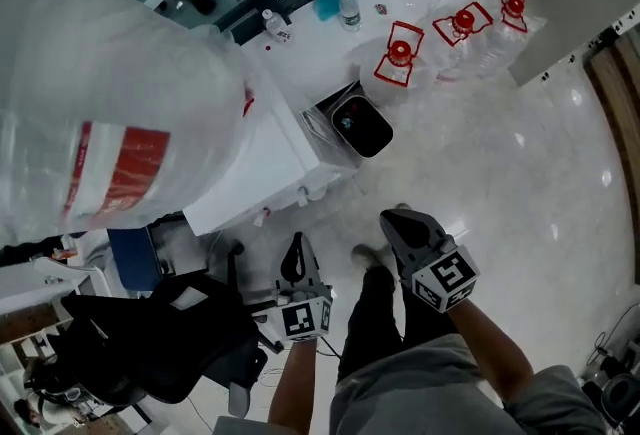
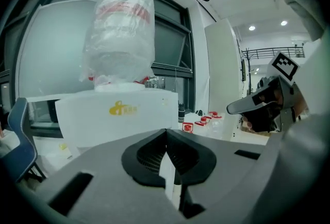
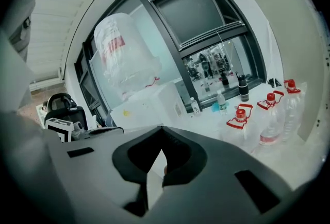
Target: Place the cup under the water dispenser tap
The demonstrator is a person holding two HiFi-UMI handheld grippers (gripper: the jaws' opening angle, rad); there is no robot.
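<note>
Near the water dispenser (image 1: 265,158), the left tool (image 1: 294,253) and right tool (image 1: 405,223) are both closed and empty; with no cup visible, placing could fail.

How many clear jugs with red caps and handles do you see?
3. They stand in a row to the right of the water dispenser in the head view: the nearest jug, the middle jug and the far jug. Others may be hidden behind the dispenser.

Office, water dispenser (image 1: 262,158), spare bottles (image 1: 458,35), chair (image 1: 150,338)
</note>
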